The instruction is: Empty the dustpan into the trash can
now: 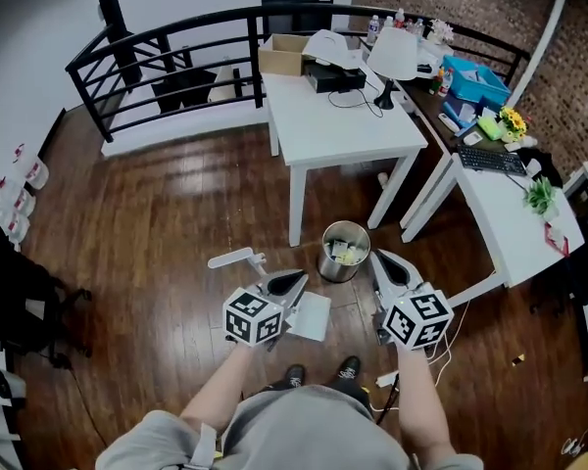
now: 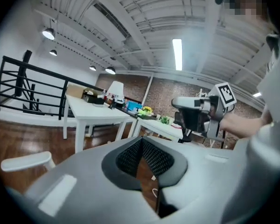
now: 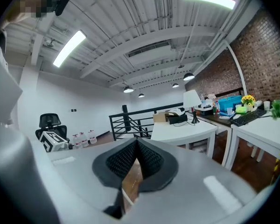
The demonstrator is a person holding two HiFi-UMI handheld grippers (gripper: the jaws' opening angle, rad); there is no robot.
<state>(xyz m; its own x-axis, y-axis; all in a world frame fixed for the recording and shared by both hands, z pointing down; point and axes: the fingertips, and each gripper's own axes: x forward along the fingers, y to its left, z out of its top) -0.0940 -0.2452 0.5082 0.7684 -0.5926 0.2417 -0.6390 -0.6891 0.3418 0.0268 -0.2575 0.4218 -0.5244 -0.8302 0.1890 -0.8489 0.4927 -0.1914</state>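
Observation:
A round metal trash can (image 1: pixel 335 270) with scraps inside stands on the wood floor in front of the white table. A white dustpan (image 1: pixel 312 319) lies on the floor just left of the can, its handle (image 1: pixel 235 258) pointing left; the handle (image 2: pixel 25 161) also shows at the left of the left gripper view. My left gripper (image 1: pixel 296 282) (image 2: pixel 141 141) hovers over the dustpan, shut with nothing between its pads. On the right side of the can my right gripper (image 1: pixel 384 262) (image 3: pixel 136 142) is also shut and empty; it (image 2: pixel 200 111) shows in the left gripper view too.
A white table (image 1: pixel 348 125) stands behind the can, and a second white desk (image 1: pixel 514 213) with a keyboard is to the right. A black railing (image 1: pixel 176 57) runs along the back. At the left edge sits a black office chair (image 1: pixel 10 302). My shoes (image 1: pixel 318 370) are below the grippers.

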